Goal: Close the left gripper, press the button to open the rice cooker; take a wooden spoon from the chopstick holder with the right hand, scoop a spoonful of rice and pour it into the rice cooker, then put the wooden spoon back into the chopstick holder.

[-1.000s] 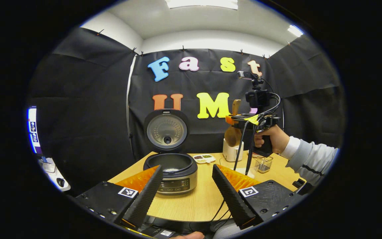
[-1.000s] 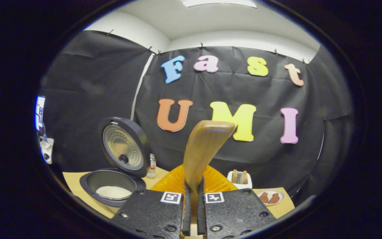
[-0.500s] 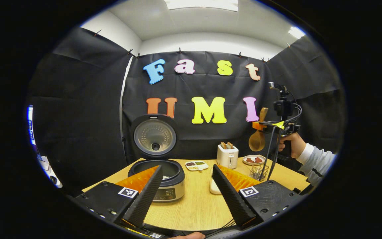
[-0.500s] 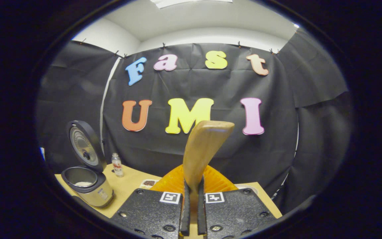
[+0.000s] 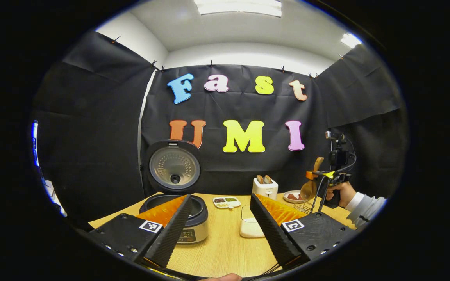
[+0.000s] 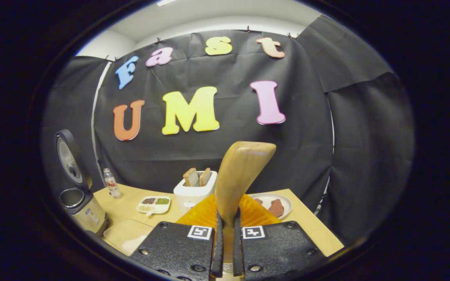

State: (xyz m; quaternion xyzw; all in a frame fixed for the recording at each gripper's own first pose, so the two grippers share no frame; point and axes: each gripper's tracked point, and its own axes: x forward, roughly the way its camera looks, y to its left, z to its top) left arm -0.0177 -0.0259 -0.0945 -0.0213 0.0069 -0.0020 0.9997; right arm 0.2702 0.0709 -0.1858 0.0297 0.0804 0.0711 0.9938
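Wooden table (image 5: 225, 249) fronts black cloth; left claw (image 5: 220, 226) gapes, right claw (image 6: 225, 249) clamps wooden spoon (image 6: 238, 175).

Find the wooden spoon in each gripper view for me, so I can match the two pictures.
Left gripper view: wooden spoon far right, above the table, held in the right gripper.
Right gripper view: spoon handle at centre bottom, rising from between the shut jaws.
Shared landmark: the white toaster holding two bread slices.

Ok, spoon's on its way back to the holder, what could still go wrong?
The right gripper holds the wooden spoon by its handle, bowl down, above the wire chopstick holder. The holder's opening looks narrow, so the bowl may catch its rim. The plate beside it could get knocked.
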